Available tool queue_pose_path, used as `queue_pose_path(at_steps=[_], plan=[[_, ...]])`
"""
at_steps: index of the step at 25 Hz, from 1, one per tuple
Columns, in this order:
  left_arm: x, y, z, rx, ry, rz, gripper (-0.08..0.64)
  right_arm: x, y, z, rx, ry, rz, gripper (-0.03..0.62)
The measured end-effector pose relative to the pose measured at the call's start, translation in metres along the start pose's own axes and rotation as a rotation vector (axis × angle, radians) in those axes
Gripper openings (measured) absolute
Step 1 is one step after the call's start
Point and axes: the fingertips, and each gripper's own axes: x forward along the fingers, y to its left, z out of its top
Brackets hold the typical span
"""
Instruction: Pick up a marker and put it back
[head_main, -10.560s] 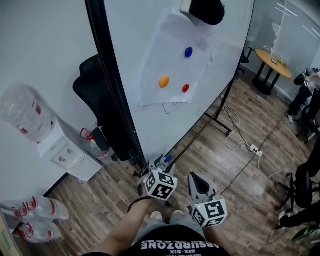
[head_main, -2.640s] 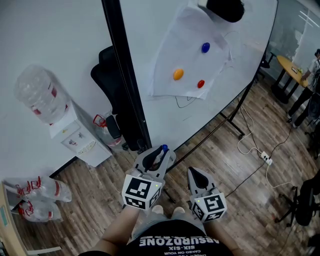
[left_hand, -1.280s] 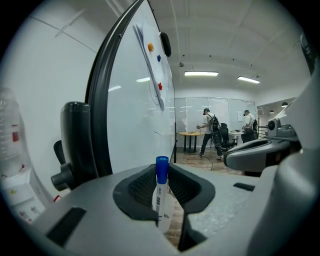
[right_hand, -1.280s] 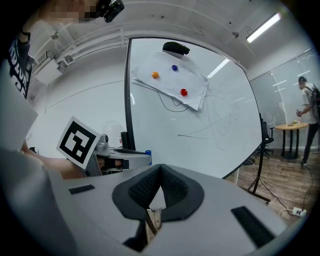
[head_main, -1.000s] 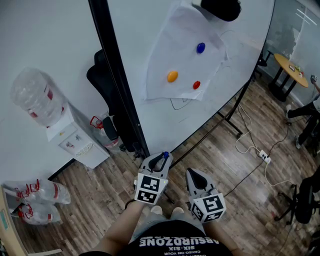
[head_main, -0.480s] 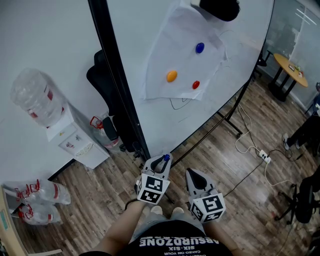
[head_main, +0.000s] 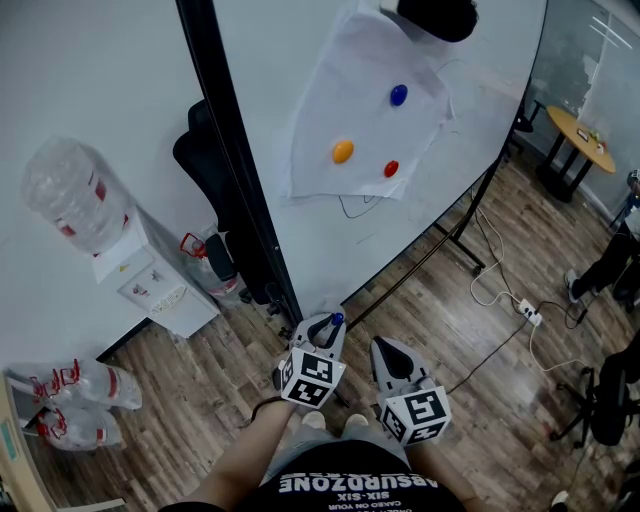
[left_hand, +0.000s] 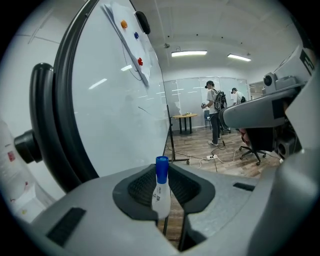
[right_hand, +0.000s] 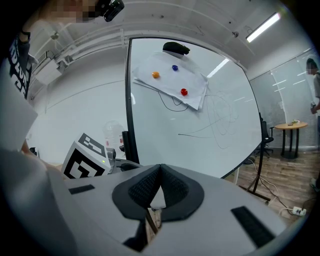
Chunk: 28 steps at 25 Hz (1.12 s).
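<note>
Below the whiteboard (head_main: 330, 250), low in the head view, I hold both tools side by side over the wood floor (head_main: 200, 385). Left gripper (left_hand: 161, 169): jaws pinching the marker (left_hand: 161, 197), its white barrel upright between the dark pads, its blue cap standing clear above the jaw tips. Right gripper (right_hand: 159, 169): jaws pressed together at the tips, nothing between them; it sits just right of the left gripper, apart from it. Board face: a white sheet (head_main: 345, 115) hangs tilted, bearing an orange magnet (head_main: 343, 152), a blue magnet (head_main: 399, 95) and a red magnet (head_main: 391, 169); a black eraser (head_main: 435, 15) sits at the sheet's upper edge, and thin pen lines run below the sheet. Left of the board's black frame (head_main: 235, 160): a black chair (head_main: 200, 165) and a water dispenser (head_main: 145, 290) with its bottle on top. Far right: a round table (head_main: 575, 125), well apart from me
</note>
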Motion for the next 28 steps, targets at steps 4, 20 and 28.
queue_pose_path(at_steps=[4,20,28], plan=[[0.001,-0.002,-0.001,0.011,0.002,-0.003,0.08,-0.001,0.001,0.0,0.0,0.0,-0.001,-0.002],[0.003,-0.004,-0.011,0.038,0.048,0.005,0.094,-0.005,0.004,-0.002,-0.007,0.007,-0.001,-0.002],[-0.006,0.002,0.002,-0.032,-0.008,0.006,0.094,-0.006,0.006,-0.004,-0.008,0.008,-0.004,-0.002]])
